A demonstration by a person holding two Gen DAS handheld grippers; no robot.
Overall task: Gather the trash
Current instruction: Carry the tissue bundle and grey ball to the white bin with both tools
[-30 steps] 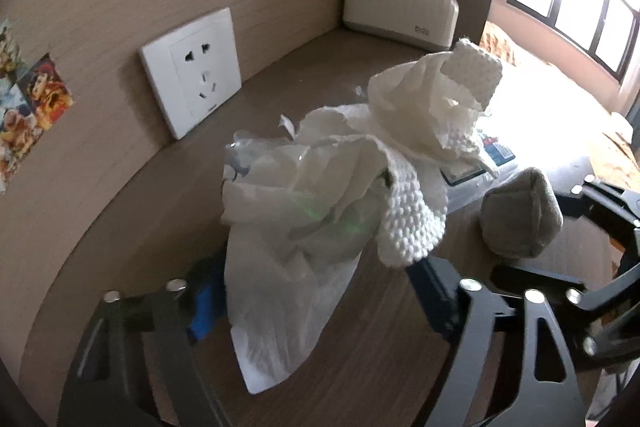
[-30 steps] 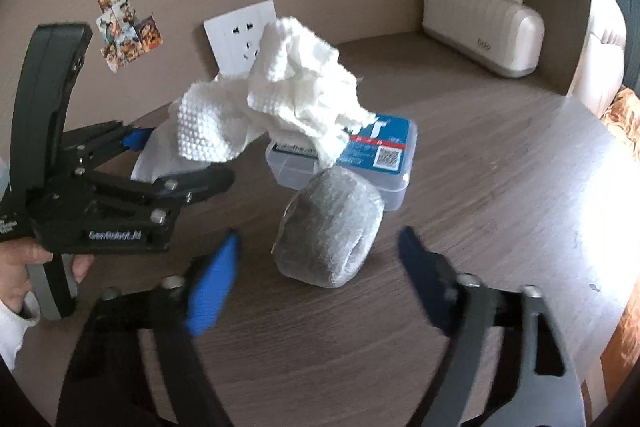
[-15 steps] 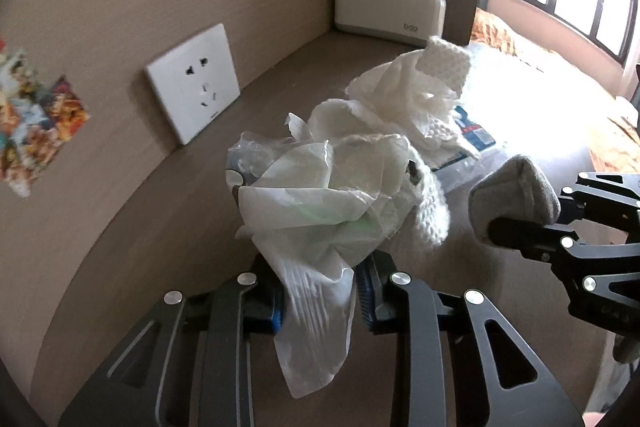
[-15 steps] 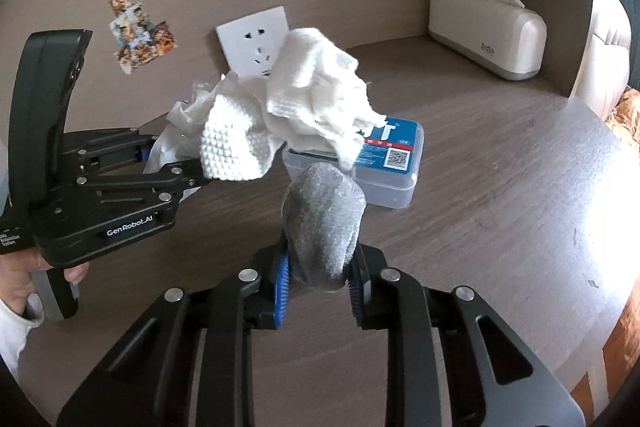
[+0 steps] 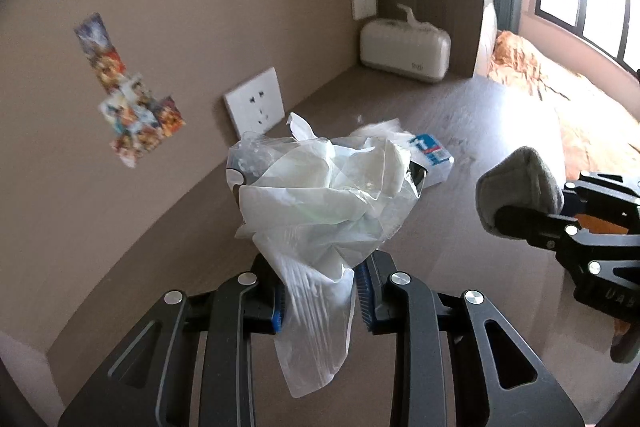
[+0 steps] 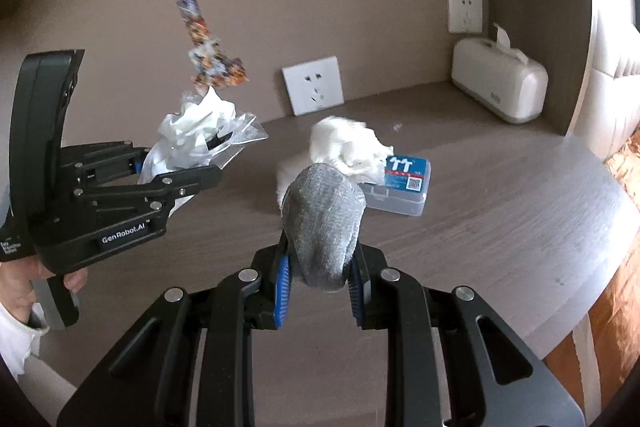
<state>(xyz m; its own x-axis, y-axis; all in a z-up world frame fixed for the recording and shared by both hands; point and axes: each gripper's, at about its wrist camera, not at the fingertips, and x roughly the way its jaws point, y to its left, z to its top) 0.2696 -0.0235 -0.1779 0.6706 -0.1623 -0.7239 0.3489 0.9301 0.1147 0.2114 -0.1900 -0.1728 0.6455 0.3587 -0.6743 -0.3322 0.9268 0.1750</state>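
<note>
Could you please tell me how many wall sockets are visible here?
2: one wall socket behind the desk's middle, and another wall socket higher up, above the tissue box. Others may be hidden.

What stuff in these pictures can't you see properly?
- Stickers on the wall: blurred in both views, so their drawings can't be read.
- Clear plastic box: the white crumpled cloth covers its left part in the right wrist view; the plastic wrap hides most of it in the left wrist view.
- Person's hand: cut off by the left edge.
- Tissue box logo: too small to read.
</note>
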